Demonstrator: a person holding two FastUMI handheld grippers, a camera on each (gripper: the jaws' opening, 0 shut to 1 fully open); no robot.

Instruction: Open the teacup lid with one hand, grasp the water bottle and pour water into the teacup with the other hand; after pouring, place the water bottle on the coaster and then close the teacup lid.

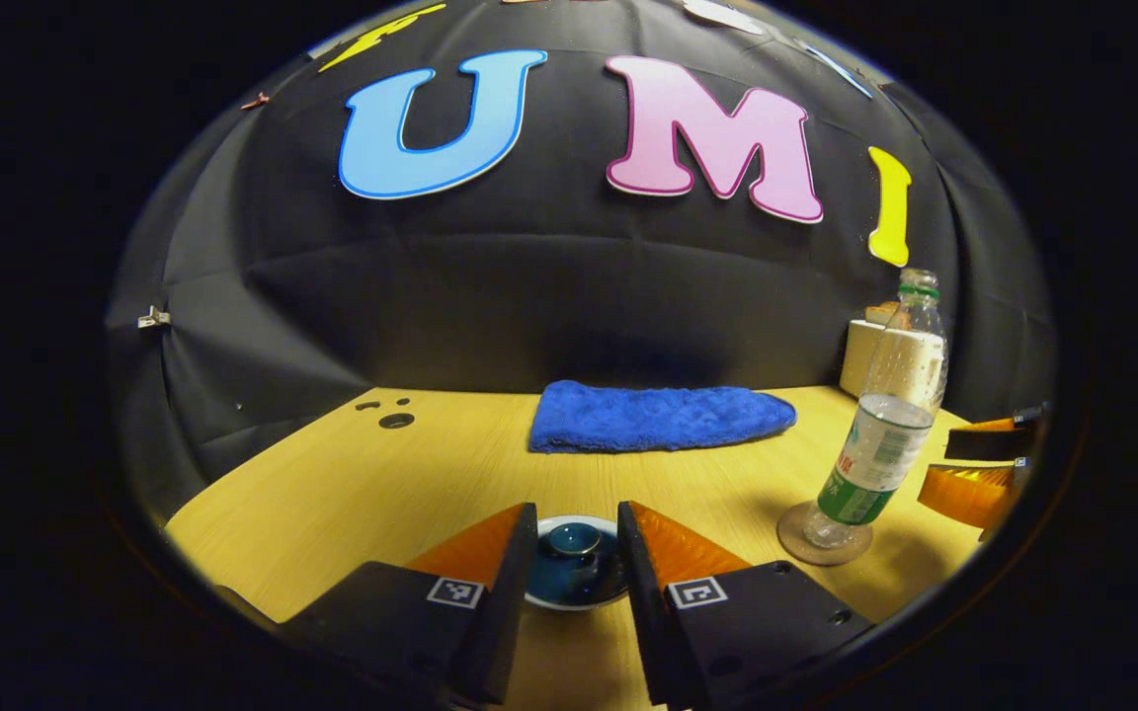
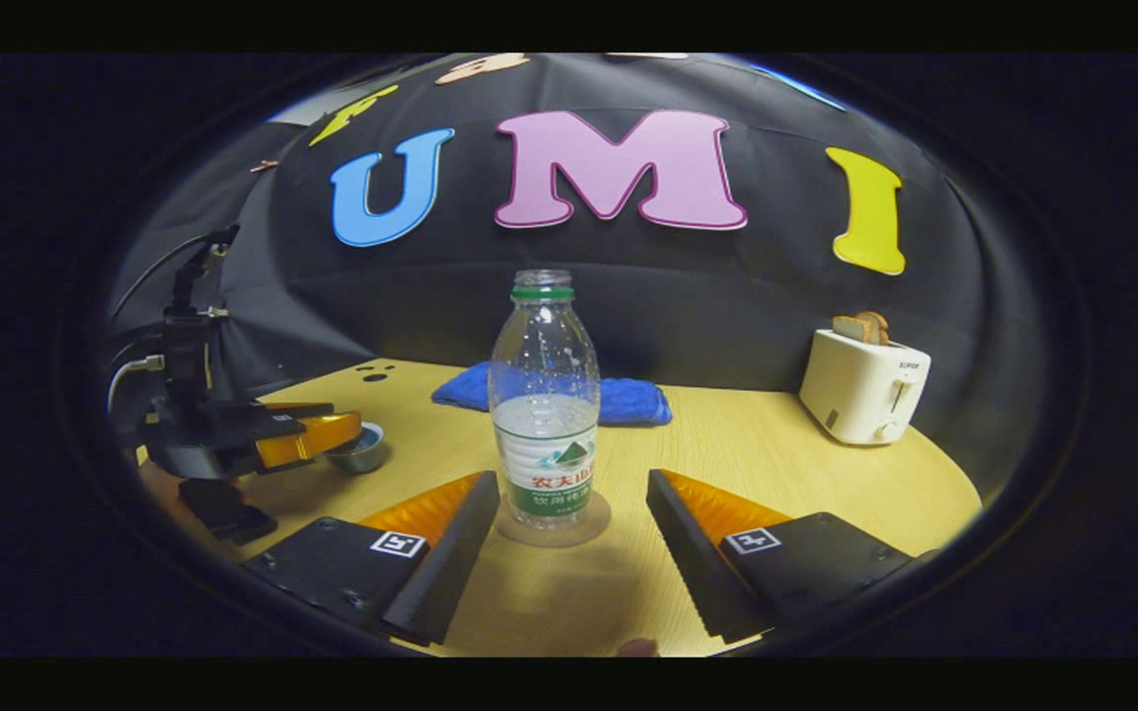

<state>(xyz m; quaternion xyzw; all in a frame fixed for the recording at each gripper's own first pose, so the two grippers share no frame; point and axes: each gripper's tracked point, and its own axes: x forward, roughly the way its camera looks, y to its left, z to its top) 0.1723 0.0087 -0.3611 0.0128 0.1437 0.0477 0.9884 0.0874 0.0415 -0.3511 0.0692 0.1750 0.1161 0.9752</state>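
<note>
Straddling the teacup (image 1: 574, 568), the left hand-held gripper (image 1: 576, 558) stands with fingers apart either side of the lid knob (image 1: 574, 539), lined up to lift or seat it. At two o'clock the water bottle (image 2: 543, 415) rests upright on its coaster (image 2: 554, 525), uncapped; the right hand-held gripper (image 2: 569, 538) gapes wide, touching nothing. Bare worktop (image 2: 786, 464) lies around; cloth (image 1: 658, 417) and toaster (image 2: 863, 385) sit far back.

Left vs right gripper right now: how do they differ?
The left gripper has its fingers on either side of the teacup, lid on; the right gripper faces the water bottle on its coaster. The left's gap looks narrower than the right's. Both are open and press on nothing.
</note>
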